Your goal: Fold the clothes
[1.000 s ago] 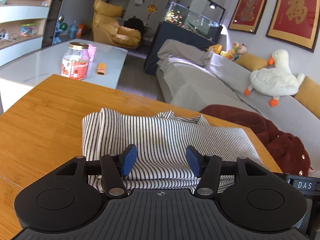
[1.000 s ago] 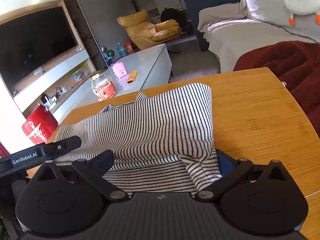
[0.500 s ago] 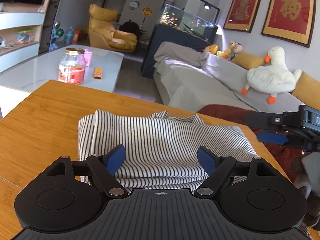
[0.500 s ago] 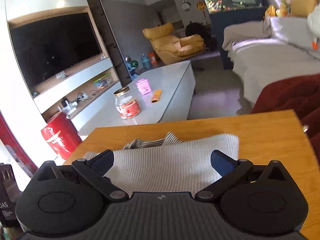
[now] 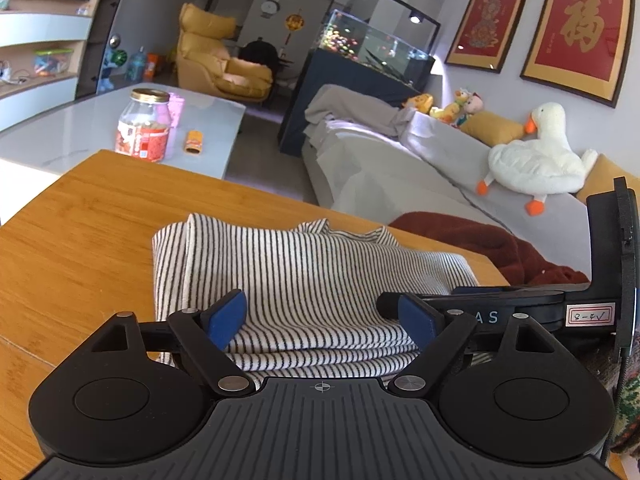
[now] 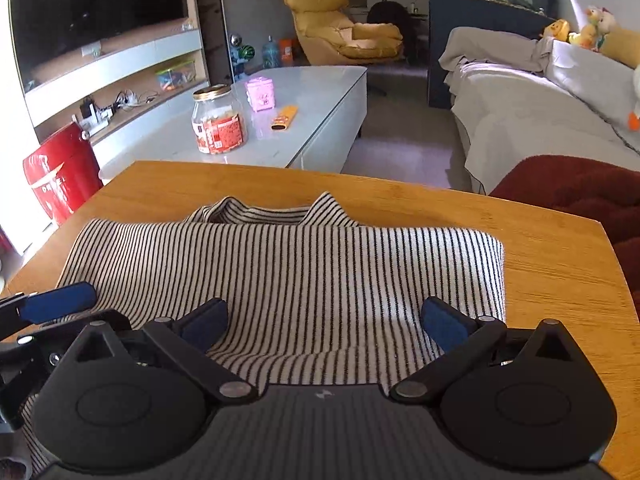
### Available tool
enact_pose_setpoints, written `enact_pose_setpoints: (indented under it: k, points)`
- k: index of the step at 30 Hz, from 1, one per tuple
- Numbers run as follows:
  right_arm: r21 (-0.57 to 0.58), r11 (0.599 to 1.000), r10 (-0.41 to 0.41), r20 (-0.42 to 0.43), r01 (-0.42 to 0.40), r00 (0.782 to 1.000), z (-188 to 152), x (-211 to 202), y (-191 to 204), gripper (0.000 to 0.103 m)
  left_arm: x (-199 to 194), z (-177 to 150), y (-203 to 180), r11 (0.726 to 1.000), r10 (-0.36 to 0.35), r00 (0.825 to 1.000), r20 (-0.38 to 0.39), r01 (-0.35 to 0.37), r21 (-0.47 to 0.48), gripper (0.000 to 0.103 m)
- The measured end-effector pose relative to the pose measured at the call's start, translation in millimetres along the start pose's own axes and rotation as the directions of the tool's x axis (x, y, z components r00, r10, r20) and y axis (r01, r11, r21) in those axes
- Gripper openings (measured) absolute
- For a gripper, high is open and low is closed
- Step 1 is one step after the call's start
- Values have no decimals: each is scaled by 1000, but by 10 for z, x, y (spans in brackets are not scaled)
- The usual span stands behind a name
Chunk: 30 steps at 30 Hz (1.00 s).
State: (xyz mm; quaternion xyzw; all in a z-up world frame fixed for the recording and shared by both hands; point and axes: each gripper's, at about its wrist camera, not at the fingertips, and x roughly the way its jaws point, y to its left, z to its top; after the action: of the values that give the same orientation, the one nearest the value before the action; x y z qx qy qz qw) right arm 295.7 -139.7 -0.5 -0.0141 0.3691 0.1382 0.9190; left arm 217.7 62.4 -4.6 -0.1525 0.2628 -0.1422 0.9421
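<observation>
So my striped shirt (image 6: 288, 272) sits folded on the tabletop (image 6: 560, 248), long axis left-right, just beyond my left hand-held gripper (image 5: 322, 316) and right hand-held gripper (image 6: 324, 324), both wide and empty.

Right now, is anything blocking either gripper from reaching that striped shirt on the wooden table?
Nothing visible does. The striped shirt lies folded directly under the open left gripper and open right gripper. The jar sits on another table beyond.
</observation>
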Motion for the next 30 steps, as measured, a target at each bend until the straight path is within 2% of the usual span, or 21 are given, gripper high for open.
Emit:
enact_pose_setpoints:
  k: [3,6,7,8,9,10,14,17,20,22,26,27,30]
  points:
    - [23,998,66,-11,-66,998,102,-73,-77,101,3,2,9,1000,-5,1000,1,5,-4,92]
    - [-7,997,83,85,-83,993,275,-257,-103,81,9,6,16,1000,-14,1000,1,14,-9,94]
    - [-39,997,66,112,-62,991,353,-284,-79,70,11,8,19,1000,-17,1000,0,17,-10,95]
    - [-59,997,60,119,-54,991,429,-260,-62,63,14,10,20,1000,-19,1000,-1,19,-10,95]
    - [-67,996,64,106,-57,992,503,-186,-52,50,13,6,22,1000,-19,1000,-2,19,-8,95]
    - [-74,995,68,94,-61,993,578,-111,-42,46,10,6,26,1000,-20,1000,-2,19,-8,95]
    - [-126,992,25,25,-22,999,732,367,15,46,14,10,43,1000,-24,1000,-2,24,-10,95]
    - [-92,994,57,-58,-62,997,708,661,-76,47,23,15,54,999,-29,1000,-3,29,-13,96]
    - [-93,993,74,-28,-77,997,649,669,-106,47,36,20,64,999,-34,999,-3,34,-17,98]
    - [-116,990,77,-18,-78,997,600,632,-79,32,46,19,63,999,-36,999,-4,36,-17,98]
    - [-158,987,43,7,-42,999,558,598,11,16,76,25,47,999,-33,999,-10,33,-12,100]
    - [-167,986,34,10,-32,999,560,600,43,8,93,36,37,999,-35,999,-21,35,-5,103]
    - [-188,982,19,42,-10,999,577,487,123,6,60,94,72,998,-58,998,-32,57,-24,103]
